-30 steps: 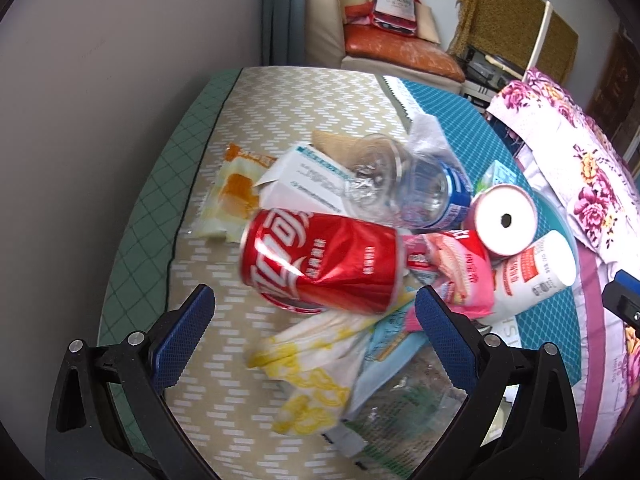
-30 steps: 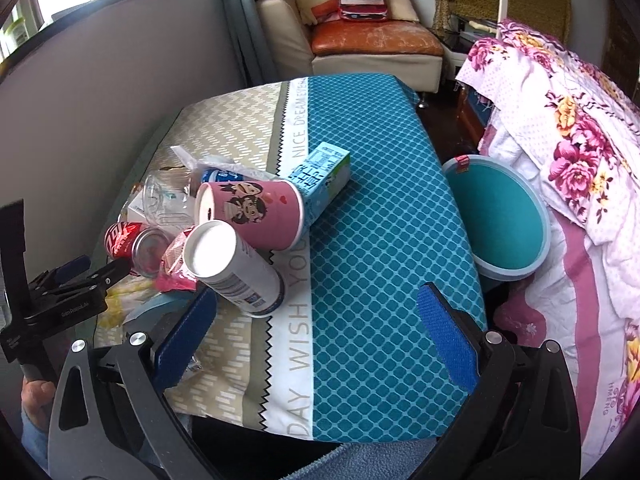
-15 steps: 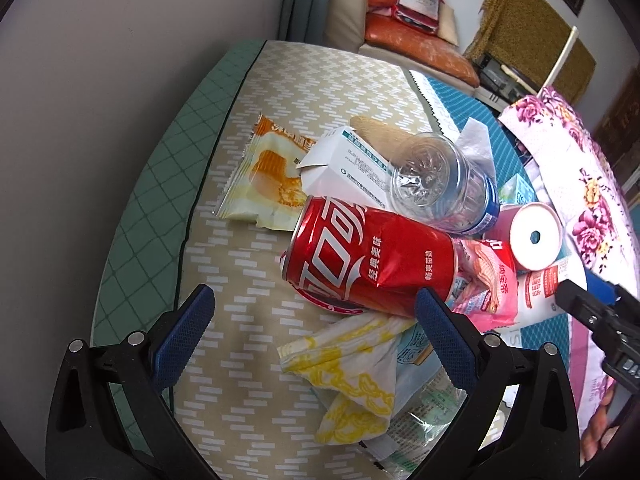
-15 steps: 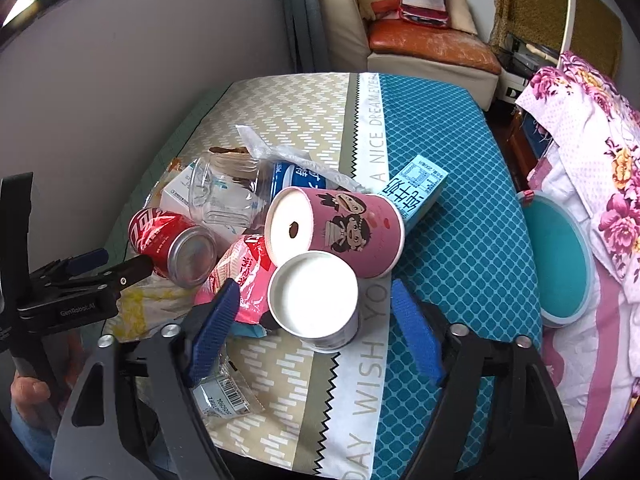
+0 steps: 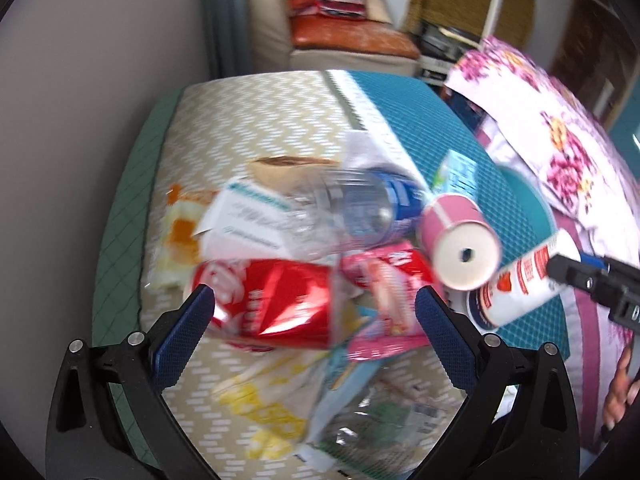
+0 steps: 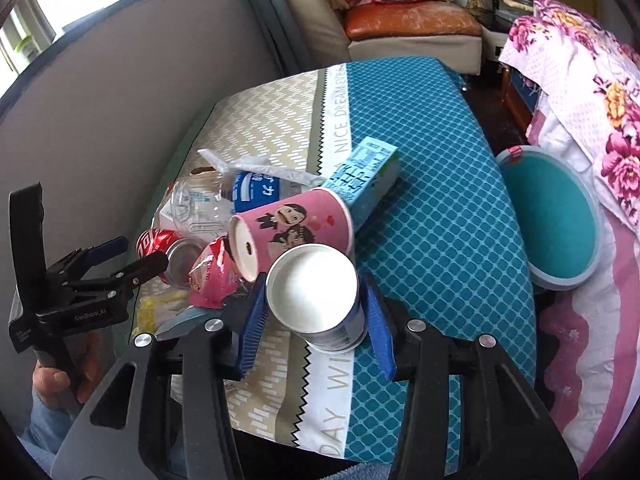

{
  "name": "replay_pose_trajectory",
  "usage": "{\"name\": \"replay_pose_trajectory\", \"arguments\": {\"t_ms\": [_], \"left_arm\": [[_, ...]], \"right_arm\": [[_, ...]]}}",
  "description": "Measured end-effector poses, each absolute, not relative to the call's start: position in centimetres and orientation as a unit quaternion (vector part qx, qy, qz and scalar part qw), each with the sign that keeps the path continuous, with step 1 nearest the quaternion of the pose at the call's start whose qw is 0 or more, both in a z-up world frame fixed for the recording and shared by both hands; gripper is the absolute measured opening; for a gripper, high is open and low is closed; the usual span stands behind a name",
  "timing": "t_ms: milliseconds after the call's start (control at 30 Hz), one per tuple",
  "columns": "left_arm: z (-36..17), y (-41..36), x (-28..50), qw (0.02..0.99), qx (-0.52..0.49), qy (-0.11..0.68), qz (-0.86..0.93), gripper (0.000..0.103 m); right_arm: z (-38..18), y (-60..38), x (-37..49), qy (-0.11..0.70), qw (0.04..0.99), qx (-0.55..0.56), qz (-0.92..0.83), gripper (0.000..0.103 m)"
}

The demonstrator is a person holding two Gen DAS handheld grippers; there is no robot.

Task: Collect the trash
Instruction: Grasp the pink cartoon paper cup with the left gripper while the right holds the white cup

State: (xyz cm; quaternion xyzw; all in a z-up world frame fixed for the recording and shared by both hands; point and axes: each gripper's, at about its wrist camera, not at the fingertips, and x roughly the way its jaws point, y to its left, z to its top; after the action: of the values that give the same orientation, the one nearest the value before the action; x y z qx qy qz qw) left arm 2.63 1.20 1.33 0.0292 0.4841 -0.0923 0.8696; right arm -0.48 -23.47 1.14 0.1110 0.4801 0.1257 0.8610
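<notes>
Trash sits heaped at the near left end of the worktop [image 6: 432,184], all lying on its side and overlapping, so things have to come off the outside of the pile one at a time. The right gripper [image 6: 316,316] has gone for the outermost piece, a white cylindrical container [image 6: 316,300] lying with its end toward the camera. The jaws are closing with the container between them, blue pads against or almost against its sides; looks like a grip just forming, so I'd call it grasped but not yet firm.

The pink paper cup [image 6: 296,228] rests right behind the container, touching or nearly so, and may roll once that support goes. Next to it are the red soda can [image 5: 272,300], a clear plastic bottle [image 5: 360,208], a pink snack wrapper [image 6: 212,276] and a blue carton [image 6: 364,176].

The left gripper [image 5: 316,328] hovers over the can with jaws released and wide, nothing between the pads; that view is blurred.

The teal round bin [image 6: 552,216] stands on the floor just off the worktop's right edge, by the floral bedding [image 6: 592,80], handy for the right hand to drop into, probably why that side takes the container.
</notes>
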Motion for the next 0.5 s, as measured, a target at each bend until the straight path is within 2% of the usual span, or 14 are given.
{"name": "replay_pose_trajectory", "arguments": {"t_ms": [333, 500], "left_arm": [[0.7, -9.8, 3.7, 0.847, 0.217, 0.461, -0.156, 0.100], [-1.3, -12.4, 5.6, 0.820, 0.264, 0.481, -0.166, 0.099]], "right_arm": [[0.2, -30.1, -0.2, 0.467, 0.863, 0.179, 0.075, 0.044], [0.1, -31.8, 0.1, 0.459, 0.862, 0.202, 0.070, 0.044]]}}
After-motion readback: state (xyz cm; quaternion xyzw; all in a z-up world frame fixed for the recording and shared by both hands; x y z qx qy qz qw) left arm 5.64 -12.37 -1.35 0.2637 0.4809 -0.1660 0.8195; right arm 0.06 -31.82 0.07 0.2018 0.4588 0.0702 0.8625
